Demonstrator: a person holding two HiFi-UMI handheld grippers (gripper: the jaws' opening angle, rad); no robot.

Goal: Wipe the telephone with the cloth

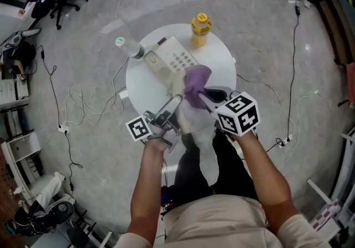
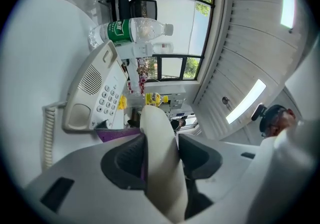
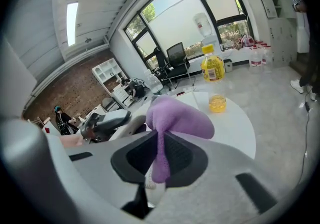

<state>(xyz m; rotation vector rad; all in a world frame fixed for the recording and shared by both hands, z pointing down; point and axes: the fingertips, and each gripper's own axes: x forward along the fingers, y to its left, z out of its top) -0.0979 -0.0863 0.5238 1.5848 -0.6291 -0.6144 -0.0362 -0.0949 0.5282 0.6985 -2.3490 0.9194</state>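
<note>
The cream telephone (image 1: 169,61) lies on the round white table (image 1: 222,58), keypad up, its cradle bare. Its handset (image 1: 177,85) is lifted off and my left gripper (image 1: 173,102) is shut on it; in the left gripper view the handset (image 2: 160,168) fills the gap between the jaws, with the telephone base (image 2: 95,97) and its coiled cord beyond. My right gripper (image 1: 206,97) is shut on the purple cloth (image 1: 195,81), which bunches over the handset's far end. In the right gripper view the cloth (image 3: 177,118) bulges out above the jaws.
A clear water bottle (image 1: 130,48) lies at the table's left rim behind the telephone. A yellow bottle (image 1: 201,29) stands at the far edge. Cables trail over the grey floor, and office chairs stand at the far left.
</note>
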